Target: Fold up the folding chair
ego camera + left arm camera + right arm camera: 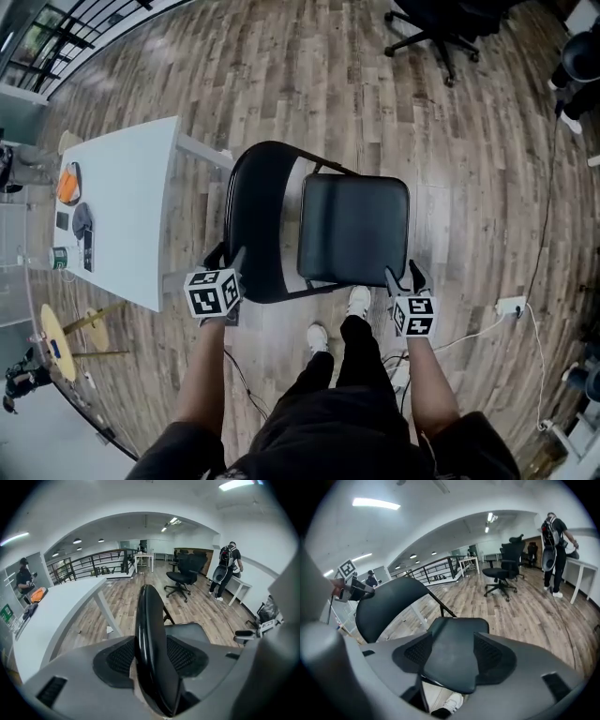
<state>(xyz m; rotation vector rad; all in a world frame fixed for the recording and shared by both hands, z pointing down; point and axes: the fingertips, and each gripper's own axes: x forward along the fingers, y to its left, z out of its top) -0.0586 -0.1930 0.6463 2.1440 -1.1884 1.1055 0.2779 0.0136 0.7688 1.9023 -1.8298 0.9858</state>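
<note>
The black folding chair stands unfolded on the wood floor in front of me, its backrest (258, 220) on the left and its padded seat (354, 230) on the right. My left gripper (228, 261) straddles the near edge of the backrest (149, 634); its jaws stand open with a pad on either side of the edge. In the left gripper view (150, 656) the seat (187, 631) shows behind. My right gripper (405, 279) is at the seat's near right corner, open, with the seat (452, 644) lying between its jaws (450, 657). The backrest (389, 604) rises at the left of that view.
A white table (122, 216) with small items stands just left of the chair. A black office chair (441, 23) is farther off. A power strip (511, 305) and cable lie on the floor at right. My shoes (356, 300) are under the seat's edge. A person (227, 566) stands by a far desk.
</note>
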